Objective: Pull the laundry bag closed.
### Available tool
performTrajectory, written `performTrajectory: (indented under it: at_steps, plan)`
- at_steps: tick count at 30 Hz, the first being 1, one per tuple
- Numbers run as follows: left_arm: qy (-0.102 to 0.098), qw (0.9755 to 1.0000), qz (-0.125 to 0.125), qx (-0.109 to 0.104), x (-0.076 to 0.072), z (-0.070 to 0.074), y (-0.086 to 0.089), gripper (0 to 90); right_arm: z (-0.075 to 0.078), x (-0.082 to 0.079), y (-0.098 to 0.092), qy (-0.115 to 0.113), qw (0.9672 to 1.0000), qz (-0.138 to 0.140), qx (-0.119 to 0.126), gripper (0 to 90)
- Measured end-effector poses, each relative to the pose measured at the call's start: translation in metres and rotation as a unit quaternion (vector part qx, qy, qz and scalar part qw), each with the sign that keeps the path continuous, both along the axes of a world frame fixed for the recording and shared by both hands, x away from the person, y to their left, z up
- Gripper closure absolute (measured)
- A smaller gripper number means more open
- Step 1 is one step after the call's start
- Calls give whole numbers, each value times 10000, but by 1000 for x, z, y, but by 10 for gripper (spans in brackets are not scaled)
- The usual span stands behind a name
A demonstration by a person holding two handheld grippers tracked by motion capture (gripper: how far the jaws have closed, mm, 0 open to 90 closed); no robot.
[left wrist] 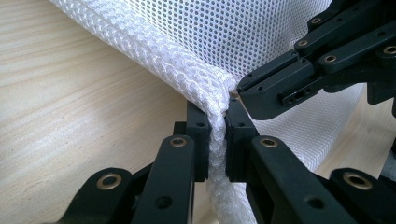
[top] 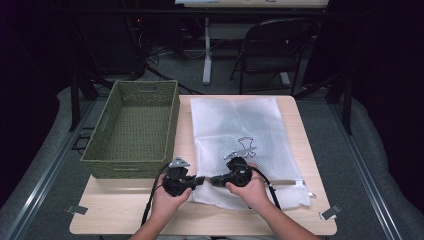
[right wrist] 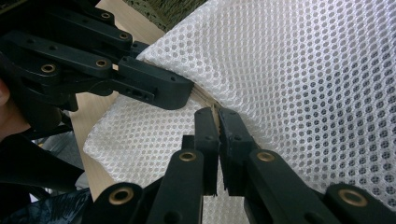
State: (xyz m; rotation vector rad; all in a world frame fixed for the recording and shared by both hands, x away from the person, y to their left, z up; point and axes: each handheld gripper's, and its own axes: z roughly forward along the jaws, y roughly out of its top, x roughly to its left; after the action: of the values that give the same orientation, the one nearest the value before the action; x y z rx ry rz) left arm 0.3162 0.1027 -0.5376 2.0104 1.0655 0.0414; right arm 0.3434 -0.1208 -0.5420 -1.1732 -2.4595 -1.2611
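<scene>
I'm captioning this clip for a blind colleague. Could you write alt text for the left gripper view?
The left hand-held gripper pinches the thick folded edge of a white mesh bag between its two black jaws. The right hand-held gripper reaches in from the upper right to the same edge, above a pale wooden table.

Pretty dim room overall, dark walls all round. A light wooden tabletop (top: 125, 210) sits on grey carpet (top: 370, 165). Behind it there's a black folding chair (top: 272, 47), a white desk leg (top: 206, 50) and some cables (top: 160, 52) tangled on the floor. Metal rails (top: 30, 185) run down both sides.
</scene>
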Motion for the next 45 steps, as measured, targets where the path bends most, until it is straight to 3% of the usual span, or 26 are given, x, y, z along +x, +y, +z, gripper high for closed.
performTrajectory:
  at_steps: [10, 24, 37, 45]
  plan:
    - [-36, 10000, 14, 18, 1, 2, 4, 836, -3, -1, -12, 93, 9997, -204, -38, 870]
    - [-70, 10000, -14, 46, 3, 5, 5, 837, -8, -9, -45, 35, 9973, -617, -387, 870]
    - [-81, 9999, 7, 75, 5, 8, 10, 836, -8, -19, -91, 27, 9916, -1120, -647, 870]
    - [-90, 9999, 44, 91, 5, 8, 11, 836, -9, -26, -136, 59, 9839, -1597, -804, 870]
